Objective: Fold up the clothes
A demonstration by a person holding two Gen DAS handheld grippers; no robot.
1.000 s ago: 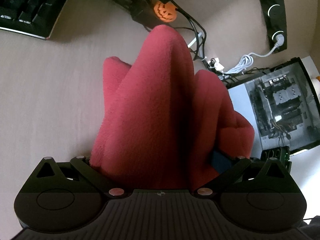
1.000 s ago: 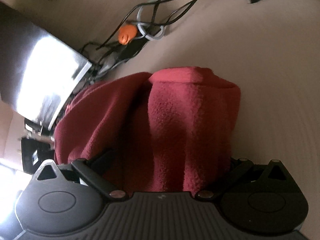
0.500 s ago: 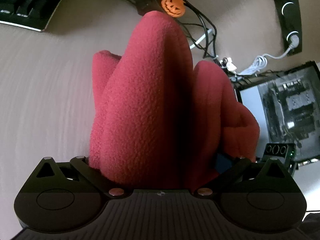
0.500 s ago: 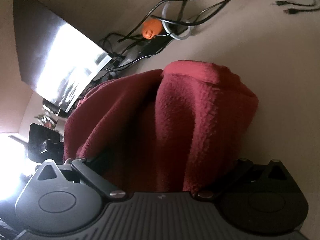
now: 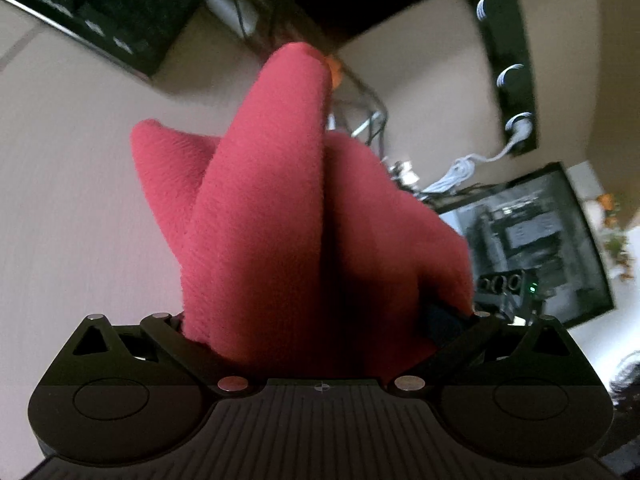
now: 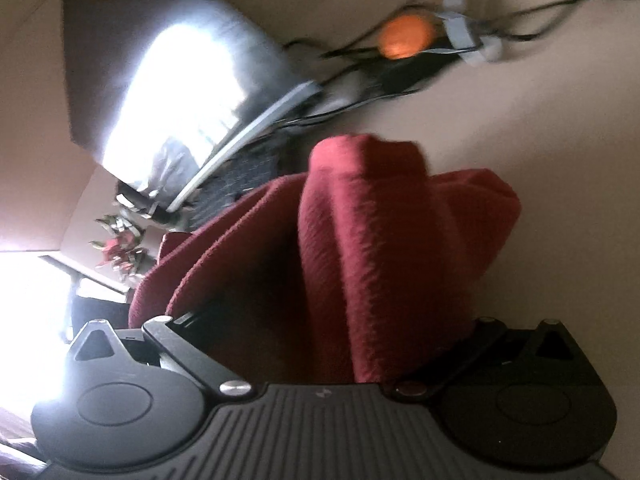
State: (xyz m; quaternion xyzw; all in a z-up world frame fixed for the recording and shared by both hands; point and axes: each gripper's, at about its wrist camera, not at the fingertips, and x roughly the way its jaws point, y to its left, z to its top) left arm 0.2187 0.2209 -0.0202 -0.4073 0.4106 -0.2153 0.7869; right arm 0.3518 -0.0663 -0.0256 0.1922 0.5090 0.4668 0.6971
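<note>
A red fleece garment [image 5: 280, 216] hangs bunched in long folds from my left gripper [image 5: 316, 320], which is shut on it; the cloth hides the fingers. The same garment [image 6: 360, 248] fills the middle of the right wrist view, and my right gripper [image 6: 320, 332] is shut on another part of it, fingertips buried in the cloth. The fleece is lifted above the beige desk [image 5: 60, 200], its lower folds drooping toward the surface.
A black keyboard [image 5: 92, 12] lies at the upper left. A tangle of cables [image 6: 460, 40] with an orange pumpkin toy [image 6: 404, 36] lies at the back. An open computer case [image 5: 532, 244] stands at the right, and a black speaker bar [image 5: 508, 64] above it.
Both grippers have risen and tilted with the fleece still in them. The cloth hangs longer and narrower, and the background has shifted and blurred.
</note>
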